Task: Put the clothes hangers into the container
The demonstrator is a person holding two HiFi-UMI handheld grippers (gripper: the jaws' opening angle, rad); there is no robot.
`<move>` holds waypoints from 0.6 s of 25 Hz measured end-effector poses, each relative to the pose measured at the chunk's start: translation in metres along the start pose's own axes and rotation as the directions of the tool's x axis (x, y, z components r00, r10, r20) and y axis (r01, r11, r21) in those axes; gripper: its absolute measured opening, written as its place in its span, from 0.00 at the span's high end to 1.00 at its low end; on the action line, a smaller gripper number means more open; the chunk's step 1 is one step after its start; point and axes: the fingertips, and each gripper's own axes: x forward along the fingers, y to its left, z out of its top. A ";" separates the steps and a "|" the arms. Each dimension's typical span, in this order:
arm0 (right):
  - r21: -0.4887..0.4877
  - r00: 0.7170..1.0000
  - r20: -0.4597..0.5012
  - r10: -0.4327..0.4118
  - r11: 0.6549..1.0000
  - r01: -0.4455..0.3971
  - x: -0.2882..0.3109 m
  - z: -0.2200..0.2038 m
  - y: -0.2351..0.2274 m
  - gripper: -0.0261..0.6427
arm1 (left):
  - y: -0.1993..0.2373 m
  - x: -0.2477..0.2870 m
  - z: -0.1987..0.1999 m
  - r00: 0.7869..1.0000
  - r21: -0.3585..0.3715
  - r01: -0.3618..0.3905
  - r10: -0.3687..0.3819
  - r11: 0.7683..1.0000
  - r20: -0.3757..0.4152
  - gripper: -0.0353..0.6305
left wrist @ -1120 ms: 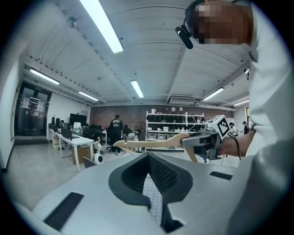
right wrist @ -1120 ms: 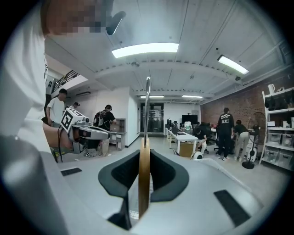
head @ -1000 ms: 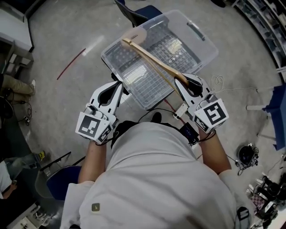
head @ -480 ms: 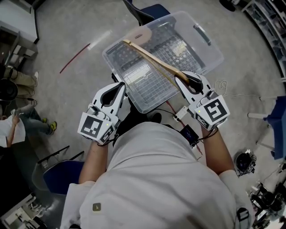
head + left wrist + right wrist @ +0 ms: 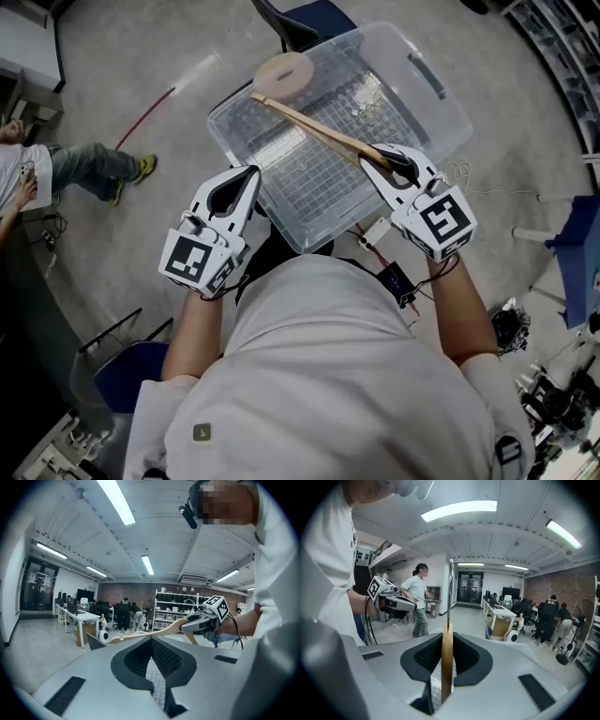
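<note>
A wooden clothes hanger (image 5: 309, 122) lies slanted above the clear plastic container (image 5: 448, 114). My right gripper (image 5: 375, 161) is shut on its near end. In the right gripper view the hanger (image 5: 446, 667) stands edge-on between the pads, with a thin metal rod rising from it. My left gripper (image 5: 249, 176) hovers at the container's near left corner, shut, with nothing in it. The left gripper view shows its own pads (image 5: 151, 667) pressed together, and beyond them the hanger (image 5: 171, 626) held by the right gripper (image 5: 199, 625).
A round tan disc (image 5: 281, 73) and a dark blue chair (image 5: 314, 14) sit at the container's far side. A person's legs (image 5: 94, 169) stretch across the floor at the left. A red line (image 5: 145, 117) marks the floor, and a white cable (image 5: 459, 173) lies to the right.
The right gripper and hanger have shifted slightly farther over the container. A person's legs have come into view on the floor at the left. The left gripper stays shut and nearly still.
</note>
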 end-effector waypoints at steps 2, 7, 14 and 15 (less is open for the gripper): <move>-0.008 1.000 -0.026 0.014 1.000 -0.014 0.012 -0.001 -0.005 0.86 | 0.011 0.004 -0.001 1.000 -0.007 0.001 -0.001 1.000 -0.009 0.92; -0.029 0.989 -0.123 0.079 0.996 -0.083 0.046 -0.017 -0.013 0.86 | 0.038 0.013 -0.005 1.000 -0.022 -0.005 0.004 1.000 -0.024 0.92; -0.013 0.937 -0.281 0.207 0.975 -0.220 0.102 -0.061 -0.018 0.86 | 0.074 0.034 -0.017 0.999 -0.056 -0.005 0.002 0.998 -0.055 0.92; -0.015 0.929 -0.299 0.218 0.972 -0.233 0.108 -0.068 -0.018 0.86 | 0.076 0.037 -0.020 0.998 -0.059 -0.004 0.001 0.998 -0.057 0.92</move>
